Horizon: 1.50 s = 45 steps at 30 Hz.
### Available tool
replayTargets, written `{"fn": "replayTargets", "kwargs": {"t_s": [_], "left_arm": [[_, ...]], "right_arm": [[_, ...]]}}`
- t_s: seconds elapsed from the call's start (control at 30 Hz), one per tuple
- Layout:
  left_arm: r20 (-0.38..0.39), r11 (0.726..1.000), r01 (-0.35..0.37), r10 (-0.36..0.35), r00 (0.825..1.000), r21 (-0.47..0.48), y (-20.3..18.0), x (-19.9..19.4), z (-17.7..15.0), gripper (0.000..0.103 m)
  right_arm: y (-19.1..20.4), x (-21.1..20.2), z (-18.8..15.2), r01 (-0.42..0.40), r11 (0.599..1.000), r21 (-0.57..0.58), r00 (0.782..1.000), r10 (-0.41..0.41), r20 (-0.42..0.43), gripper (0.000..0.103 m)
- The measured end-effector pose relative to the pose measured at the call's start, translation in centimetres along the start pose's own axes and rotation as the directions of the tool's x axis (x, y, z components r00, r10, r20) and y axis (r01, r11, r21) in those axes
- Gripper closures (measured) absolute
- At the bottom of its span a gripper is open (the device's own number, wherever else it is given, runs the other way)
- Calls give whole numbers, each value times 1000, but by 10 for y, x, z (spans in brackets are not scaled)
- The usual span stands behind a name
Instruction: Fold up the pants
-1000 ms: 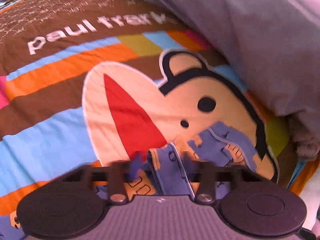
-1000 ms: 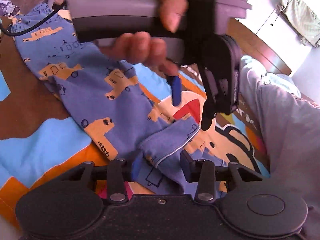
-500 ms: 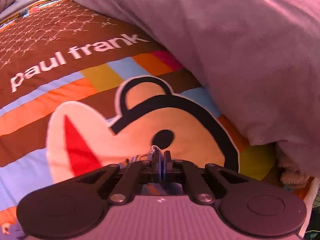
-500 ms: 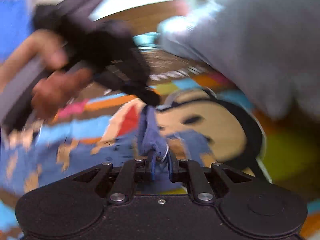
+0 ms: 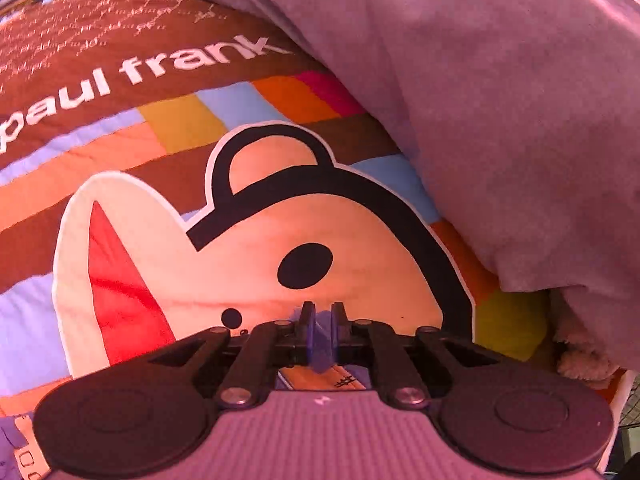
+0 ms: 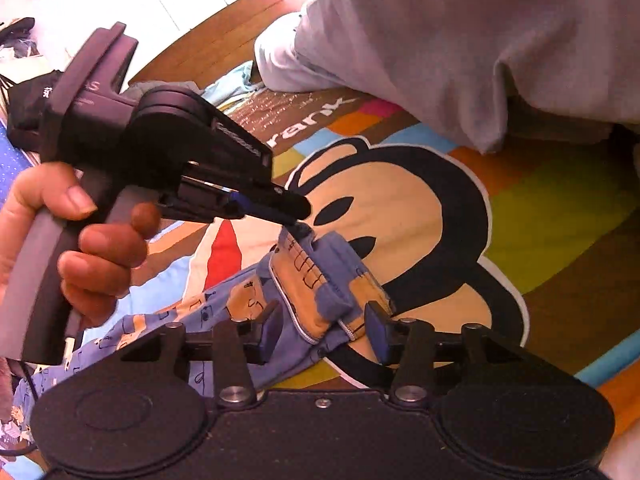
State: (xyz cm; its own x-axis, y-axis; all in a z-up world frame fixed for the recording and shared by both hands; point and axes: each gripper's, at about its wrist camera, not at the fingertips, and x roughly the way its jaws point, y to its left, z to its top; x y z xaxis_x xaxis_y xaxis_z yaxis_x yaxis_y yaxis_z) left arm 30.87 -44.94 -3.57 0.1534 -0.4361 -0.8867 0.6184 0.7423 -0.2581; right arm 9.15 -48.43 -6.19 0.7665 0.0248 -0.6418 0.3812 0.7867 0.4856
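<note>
1. Pants point(image 6: 304, 292), blue with tan vehicle prints, lay on a colourful bedspread point(image 6: 560, 208), one bunched hem end raised over the printed monkey face point(image 6: 400, 216) and the remaining cloth trailing toward the lower left of the right wrist view.
2. Left gripper point(image 6: 294, 220), seen from the right wrist view, was held in the person's left hand point(image 6: 84, 248); its dark fingers met on the upper tip of the raised hem.
3. In the left wrist view, the left gripper point(image 5: 321, 320) showed its two blue pads nearly together with a thin fold of blue cloth pinched between them; a patch of printed fabric point(image 5: 320, 376) lay just below the fingers.
4. Right gripper point(image 6: 322, 326) had its jaws spread wide, one blue pad point(image 6: 270, 328) on each side of the bunched hem; whether either pad touched the cloth could not be told.
5. Hem edge between the right gripper's fingers showed a white piped seam point(image 6: 296, 320) and a tan printed panel.
6. Grey blanket point(image 5: 500, 100) covered the upper right of the bedspread in both views, overlapping the striped border beside the lettering "paul frank" point(image 5: 132, 76).
7. Wooden floor point(image 6: 224, 40) was visible beyond the bed at the top of the right wrist view.
</note>
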Motion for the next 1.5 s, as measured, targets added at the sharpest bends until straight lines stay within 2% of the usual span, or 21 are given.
{"fn": "replayTargets", "kwargs": {"t_s": [0.03,0.07,0.1,0.13,0.2,0.3,0.47,0.53,0.63,0.73,0.77,0.8,0.83,1.0,1.1,1.27,1.37,1.43,1.5], "left_arm": [[-8,1000,13,-13,1000,-19,2,0,2,69],[-14,999,30,-30,999,-43,3,0,2,60],[-14,997,41,-42,999,-61,3,0,3,47],[-13,996,45,-46,999,-72,2,-1,3,45],[-18,999,10,-11,1000,-49,-3,0,5,45],[-23,995,-95,95,995,-10,-10,0,5,45],[-65,994,-108,106,992,-28,-9,3,6,46],[-80,992,-119,115,990,-36,-12,8,7,55],[-134,986,-152,142,981,-74,-17,18,7,91],[-146,980,-186,173,974,-76,-23,23,6,103],[-141,978,-191,179,974,-78,-24,23,6,103],[-134,977,-195,182,974,-85,-26,21,6,103],[-123,977,-191,180,976,-90,-27,19,5,103],[-43,988,-143,140,989,-59,-47,3,7,103],[-21,991,-132,131,991,-33,-62,1,9,103],[-67,990,-129,125,990,-56,-61,3,13,103],[-94,983,-179,175,980,-37,-47,0,11,95],[-100,977,-210,205,974,-34,-38,-1,9,81],[-98,973,-228,223,970,-35,-31,-2,7,73]], "right_arm": [[-2,-2,1,-4,1000,6,1000,4,-3,55],[-2,-1,1,-5,1000,10,1000,5,-2,56],[-3,-2,1,-6,1000,9,1000,6,0,57],[-3,-3,1,-10,1000,6,1000,10,2,59],[-2,-3,1,-12,1000,-2,1000,12,7,63],[-3,-7,0,-17,1000,4,1000,17,10,69],[-6,-11,0,-23,1000,14,1000,23,9,71],[-5,-10,0,-21,1000,12,1000,21,7,71],[-5,-11,0,-22,1000,19,1000,22,7,71],[-6,-9,0,-24,999,29,1000,24,1,74],[-7,-9,0,-24,999,34,1000,24,-1,78],[-8,-9,1,-29,999,38,1000,30,-3,89],[-8,-8,1,-32,999,42,999,32,-4,94],[-8,-19,-1,-41,999,30,998,39,47,97],[-11,-23,-1,-27,999,44,998,25,61,98],[-14,-21,-1,-21,998,60,999,19,42,98],[-12,-18,-2,-23,999,49,1000,22,19,97],[-13,-15,-1,-23,998,55,1000,22,7,97],[-13,-14,-1,-24,998,56,1000,23,2,96]]}}
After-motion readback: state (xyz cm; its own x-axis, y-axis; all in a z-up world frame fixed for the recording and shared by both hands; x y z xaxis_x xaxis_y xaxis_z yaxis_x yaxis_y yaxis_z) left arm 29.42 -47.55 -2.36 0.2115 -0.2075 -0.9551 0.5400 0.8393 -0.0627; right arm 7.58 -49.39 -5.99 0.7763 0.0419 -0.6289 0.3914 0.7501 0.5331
